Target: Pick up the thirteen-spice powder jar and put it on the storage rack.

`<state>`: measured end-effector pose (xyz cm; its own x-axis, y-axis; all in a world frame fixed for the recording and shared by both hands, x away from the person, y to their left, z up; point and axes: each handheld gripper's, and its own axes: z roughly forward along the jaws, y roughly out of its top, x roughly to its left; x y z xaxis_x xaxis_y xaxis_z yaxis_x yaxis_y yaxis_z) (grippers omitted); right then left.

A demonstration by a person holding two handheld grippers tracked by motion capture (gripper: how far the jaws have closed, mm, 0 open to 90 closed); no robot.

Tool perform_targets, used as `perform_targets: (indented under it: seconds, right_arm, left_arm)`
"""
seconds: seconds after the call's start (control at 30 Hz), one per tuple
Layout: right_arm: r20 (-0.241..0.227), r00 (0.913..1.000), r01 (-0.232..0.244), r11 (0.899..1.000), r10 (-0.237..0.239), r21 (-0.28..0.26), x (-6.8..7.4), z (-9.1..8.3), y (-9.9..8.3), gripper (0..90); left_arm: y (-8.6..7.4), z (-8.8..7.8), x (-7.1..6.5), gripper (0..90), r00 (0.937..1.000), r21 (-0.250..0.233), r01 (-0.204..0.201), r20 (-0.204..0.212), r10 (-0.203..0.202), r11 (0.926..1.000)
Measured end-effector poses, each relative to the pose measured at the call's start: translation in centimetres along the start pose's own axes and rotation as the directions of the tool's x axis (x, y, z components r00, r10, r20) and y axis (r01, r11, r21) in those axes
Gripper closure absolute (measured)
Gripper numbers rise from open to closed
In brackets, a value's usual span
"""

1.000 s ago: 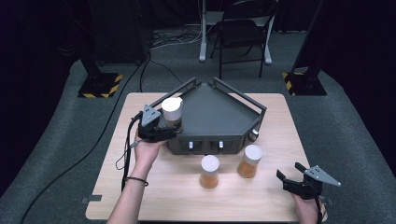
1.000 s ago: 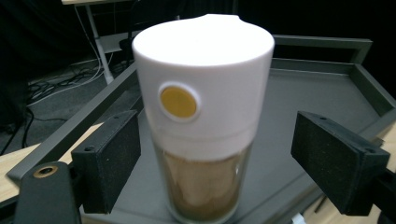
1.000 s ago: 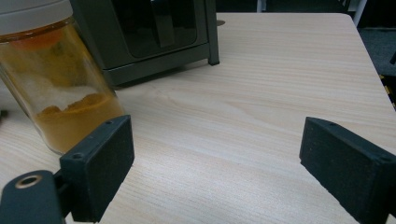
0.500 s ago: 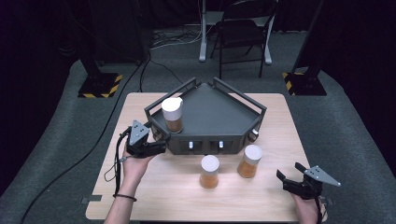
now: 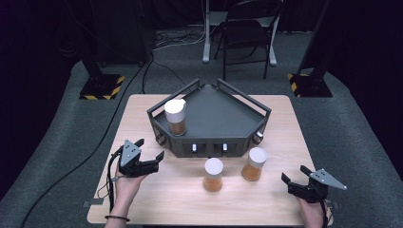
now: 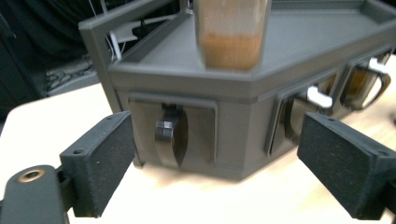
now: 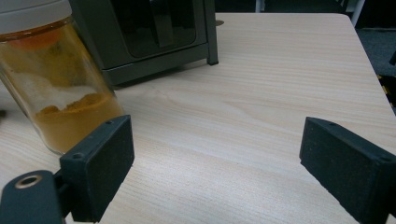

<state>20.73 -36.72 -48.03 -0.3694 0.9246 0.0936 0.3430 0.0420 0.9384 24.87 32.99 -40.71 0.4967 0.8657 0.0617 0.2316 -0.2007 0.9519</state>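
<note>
1. Right gripper [image 5: 295,180], nearest edge of the wooden table [image 5: 157,204], right side: jaws apart, nothing between them. Idle, judged.
2. Left gripper [image 5: 148,151], left side, low over the table just short of the rack's front-left corner: jaws have just been opening and stand wide, nothing between them.
3. Two white-lidded jars of orange-brown powder on the table before the rack: middle jar [image 5: 213,174] and right jar [image 5: 254,163], near each other, not touching. Judged not yet loaded.
4. Grey five-sided rack [image 5: 223,114], table centre. One jar [image 5: 176,116] stands upright on its top deck at the front-left corner. Judged: one of three jars placed, two left.
5. View differences: the left gripper view shows a dark knob [image 6: 166,133] recessed in the rack's side panel and the placed jar's powder level [image 6: 232,49]; the right gripper view shows clumped powder in the right jar [image 7: 60,100]; the high view alone gives the whole layout, plus a folding chair [image 5: 247,35] beyond.
</note>
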Motion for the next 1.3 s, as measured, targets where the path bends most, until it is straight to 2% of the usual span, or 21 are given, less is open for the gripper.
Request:
perform_targets:
  seconds: [0.1, 0.27, 0.53, 0.7, 0.9, 1.07, 1.23, 1.3]
  right_arm:
    - [0.001, 1.0000, 0.000, 1.000, 0.000, 0.000, 0.0, 0.0, 0.0, 9.2]
    - [0.001, 1.0000, 0.001, 1.000, -0.001, 0.001, 0.0, 0.0, 0.0, 9.2]
    - [0.003, 1.0000, 0.003, 1.000, -0.003, 0.002, 0.1, 0.0, 0.0, 9.2]
    - [0.003, 1.0000, 0.002, 1.000, -0.002, 0.001, 0.1, 0.0, 0.0, 9.2]
    - [0.002, 1.0000, 0.005, 1.000, -0.005, 0.003, 0.1, 0.0, 0.1, 9.2]
    - [0.002, 1.0000, 0.005, 1.000, -0.005, 0.003, 0.1, 0.0, 0.1, 9.2]
    - [0.003, 1.0000, 0.006, 1.000, -0.006, 0.003, 0.1, 0.0, 0.1, 9.3]
    - [0.003, 1.0000, 0.006, 1.000, -0.006, 0.003, 0.1, 0.0, 0.1, 9.3]
  left_arm:
    - [-1.1, -0.5, 0.1, 9.1, 0.9999, 0.002, 0.010, -0.003, -0.010, 1.0000]
    - [-3.1, -1.2, 0.4, 7.1, 0.9988, -0.003, 0.048, -0.005, -0.049, 0.9988]
    - [-5.9, -2.1, 0.7, 6.9, 0.9974, 0.009, 0.070, -0.019, -0.070, 0.9975]
    - [-7.0, -2.6, 0.9, 6.9, 0.9966, 0.011, 0.076, -0.033, -0.076, 0.9970]
    - [-7.8, -2.7, 0.9, 6.9, 0.9958, 0.041, 0.080, -0.047, -0.078, 0.9960]
    - [-8.0, -2.5, 0.8, 6.9, 0.9960, 0.056, 0.075, -0.054, -0.072, 0.9956]
    - [-8.1, -2.3, 0.7, 6.9, 0.9973, 0.077, 0.047, -0.059, -0.042, 0.9959]
    - [-8.2, -2.3, 0.9, 6.9, 0.9969, 0.073, 0.060, -0.055, -0.056, 0.9955]
